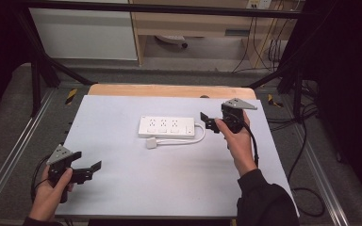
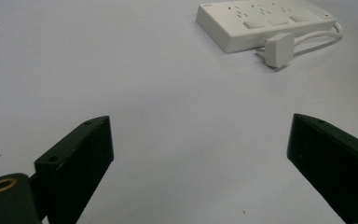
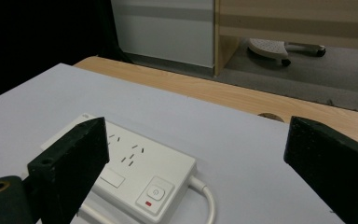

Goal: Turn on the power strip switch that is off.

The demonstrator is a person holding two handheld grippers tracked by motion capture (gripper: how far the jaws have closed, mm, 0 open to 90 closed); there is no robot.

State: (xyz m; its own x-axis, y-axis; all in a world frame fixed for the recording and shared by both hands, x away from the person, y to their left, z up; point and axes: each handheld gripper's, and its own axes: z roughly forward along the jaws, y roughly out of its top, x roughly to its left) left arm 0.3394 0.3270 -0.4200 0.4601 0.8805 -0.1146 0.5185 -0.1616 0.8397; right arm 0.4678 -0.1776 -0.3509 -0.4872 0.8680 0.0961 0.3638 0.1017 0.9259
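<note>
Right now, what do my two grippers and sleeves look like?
Both tongs, left and right, are black, with blocky flat jaws and a grey three-cornered plate on top. A black cable trails from each. The right sleeve is dark; the left cuff is dark too.

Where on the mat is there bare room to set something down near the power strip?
The mat is bare in front of the power strip, between the left gripper and the right forearm, and along its left side and far edge. It is crowded only at centre-right, where the strip, its looped cord, plug and the open right gripper sit close together.
</note>
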